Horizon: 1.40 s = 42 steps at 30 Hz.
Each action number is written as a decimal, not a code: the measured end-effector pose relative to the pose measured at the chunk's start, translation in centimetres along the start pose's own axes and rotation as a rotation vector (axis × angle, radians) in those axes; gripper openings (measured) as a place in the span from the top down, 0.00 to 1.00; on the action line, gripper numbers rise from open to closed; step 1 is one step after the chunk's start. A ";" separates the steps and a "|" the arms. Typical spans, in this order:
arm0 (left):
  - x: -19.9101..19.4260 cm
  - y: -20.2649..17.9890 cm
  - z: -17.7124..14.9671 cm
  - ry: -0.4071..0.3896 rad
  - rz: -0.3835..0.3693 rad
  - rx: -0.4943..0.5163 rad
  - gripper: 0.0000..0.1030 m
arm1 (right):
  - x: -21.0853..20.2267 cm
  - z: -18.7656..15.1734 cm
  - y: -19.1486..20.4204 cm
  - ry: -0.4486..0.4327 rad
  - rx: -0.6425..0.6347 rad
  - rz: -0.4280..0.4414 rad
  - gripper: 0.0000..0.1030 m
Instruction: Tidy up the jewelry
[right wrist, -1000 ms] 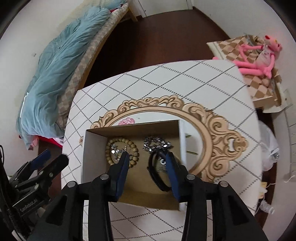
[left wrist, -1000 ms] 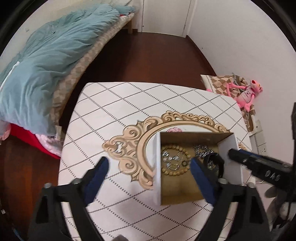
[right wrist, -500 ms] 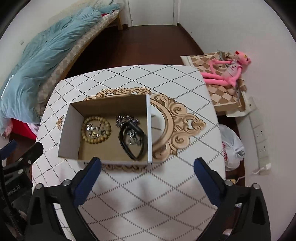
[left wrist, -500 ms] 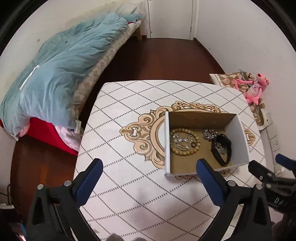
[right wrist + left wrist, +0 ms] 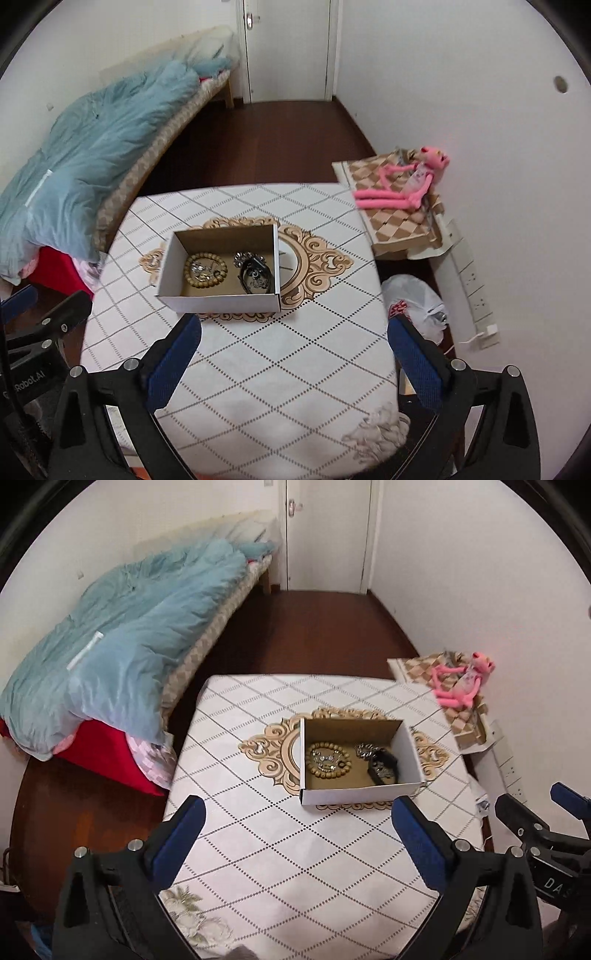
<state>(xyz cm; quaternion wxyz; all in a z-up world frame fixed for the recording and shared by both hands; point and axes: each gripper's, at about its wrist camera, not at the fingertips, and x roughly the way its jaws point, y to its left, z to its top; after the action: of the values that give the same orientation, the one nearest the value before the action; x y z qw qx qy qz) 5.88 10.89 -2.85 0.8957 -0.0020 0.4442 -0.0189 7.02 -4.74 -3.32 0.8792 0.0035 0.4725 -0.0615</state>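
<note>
We are holding the left gripper [image 5: 295,834] with its jaws spread as wide as they go, nothing lying between the blue pads [image 5: 181,834]; these jaws have just been opening over the past second. We are likewise holding the right gripper [image 5: 293,350] fully spread and empty; its jaws have just been opening widely, and no object is sitting between its pads [image 5: 415,360]. Both grippers are hovering above the near part of the table [image 5: 288,369], which is wearing a white cloth with a dotted diamond pattern and a tan ornamental scroll at its centre.

Beyond the fingertips, a white cardboard box [image 5: 221,301] with a brown interior is resting on the scroll, well apart from either gripper. Inside it, a wooden bead bracelet [image 5: 205,274] is lying toward the left, ringing some small silvery pieces whose kind we cannot tell. Toward the right wall of the box, a black band [image 5: 255,277] is lying curled, touching a silver chain [image 5: 243,257] just behind it. In the left wrist view the same box [image 5: 354,794] is showing the beads [image 5: 328,762] left of the dark band [image 5: 384,766].

Further out, a bed with a pale blue quilt [image 5: 122,657] is lining the left wall, and a pink plush toy [image 5: 406,184] is lying on a chequered cushion [image 5: 391,221] at the right.
</note>
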 end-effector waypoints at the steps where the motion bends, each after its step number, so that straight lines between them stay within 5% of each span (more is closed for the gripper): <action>1: -1.1 0.0 -0.1 -0.019 0.006 0.004 0.00 | -1.4 -0.2 -0.1 -0.021 0.001 0.002 0.01; 10: -8.5 0.1 -0.9 -0.109 0.027 0.014 0.00 | -10.3 -1.3 -0.2 -0.173 0.004 -0.005 0.01; 21: -12.9 0.4 -2.1 -0.147 0.019 -0.008 0.00 | -16.0 -2.6 0.0 -0.237 -0.005 0.013 0.00; 31: -12.3 0.4 -1.8 -0.118 0.020 -0.012 0.00 | -15.8 -2.1 -0.2 -0.220 -0.007 0.007 0.00; 42: -6.6 0.3 1.6 -0.008 0.048 -0.017 0.00 | -9.8 1.7 -0.1 -0.135 0.000 -0.020 0.00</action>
<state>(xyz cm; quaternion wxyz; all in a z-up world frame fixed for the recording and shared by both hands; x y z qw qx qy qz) 3.14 11.35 3.36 0.8976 0.0009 0.4407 0.0066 3.10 -3.96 5.76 0.9084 -0.0055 0.4121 -0.0705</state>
